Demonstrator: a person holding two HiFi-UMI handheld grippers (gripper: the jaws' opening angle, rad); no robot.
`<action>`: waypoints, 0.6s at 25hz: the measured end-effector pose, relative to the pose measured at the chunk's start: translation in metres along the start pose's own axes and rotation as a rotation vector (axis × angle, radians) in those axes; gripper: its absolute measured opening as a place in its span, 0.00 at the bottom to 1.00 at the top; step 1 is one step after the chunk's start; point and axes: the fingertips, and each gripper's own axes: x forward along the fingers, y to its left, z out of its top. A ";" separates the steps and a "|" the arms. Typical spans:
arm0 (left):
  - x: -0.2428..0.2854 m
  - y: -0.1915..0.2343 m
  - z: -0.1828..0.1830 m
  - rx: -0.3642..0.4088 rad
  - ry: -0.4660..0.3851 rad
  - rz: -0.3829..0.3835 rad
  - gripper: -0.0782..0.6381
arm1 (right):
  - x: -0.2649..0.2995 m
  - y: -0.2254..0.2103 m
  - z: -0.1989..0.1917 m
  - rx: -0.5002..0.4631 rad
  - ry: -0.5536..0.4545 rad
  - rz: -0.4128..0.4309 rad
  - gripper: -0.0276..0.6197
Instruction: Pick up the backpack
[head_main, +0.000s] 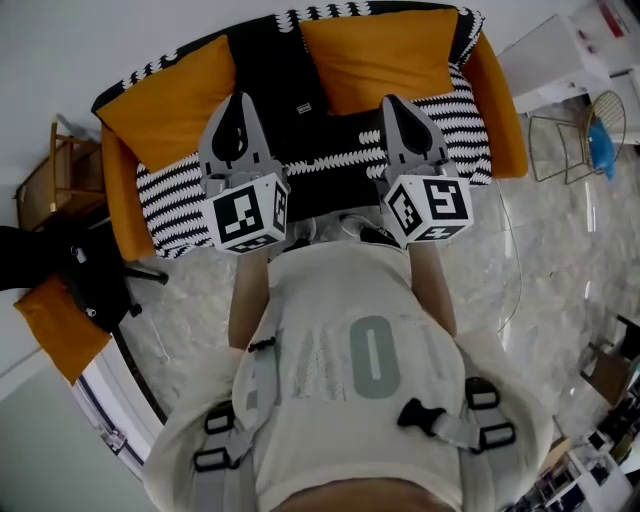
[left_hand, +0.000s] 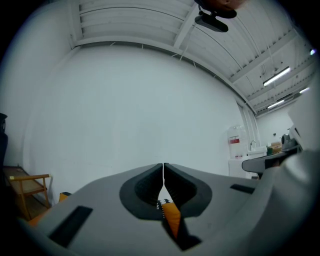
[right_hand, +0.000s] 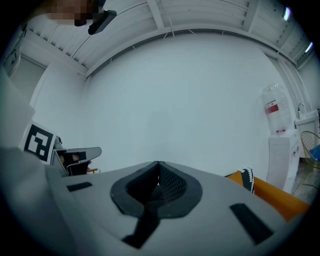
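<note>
Grey backpack straps (head_main: 245, 395) with black buckles (head_main: 425, 415) lie over the person's pale shirt in the head view; the pack's body is hidden. My left gripper (head_main: 240, 102) and right gripper (head_main: 396, 104) are held side by side in front of the chest, level, above the sofa's seat. In the left gripper view the left gripper (left_hand: 163, 166) is shut with nothing held, and a sliver of orange cushion shows below the tips. The right gripper (right_hand: 158, 163) is likewise shut and empty, facing a bare white wall.
An orange sofa (head_main: 500, 110) with a black-and-white throw (head_main: 175, 200) and orange cushions (head_main: 375, 50) stands ahead. A wooden chair (head_main: 50, 170), a black office chair (head_main: 95, 280) and a loose orange cushion (head_main: 55, 325) are on the left. A wire chair (head_main: 580, 140) and white cabinet (head_main: 560, 60) are on the right.
</note>
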 end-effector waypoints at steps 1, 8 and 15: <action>-0.001 0.001 0.001 -0.001 -0.001 0.003 0.14 | -0.001 0.000 0.001 0.000 -0.003 0.000 0.05; 0.001 0.002 -0.001 -0.022 -0.011 -0.013 0.14 | 0.010 -0.002 0.000 0.010 0.005 0.025 0.05; 0.011 0.002 -0.003 -0.104 -0.034 -0.081 0.55 | 0.029 0.018 -0.001 0.091 -0.032 0.185 0.55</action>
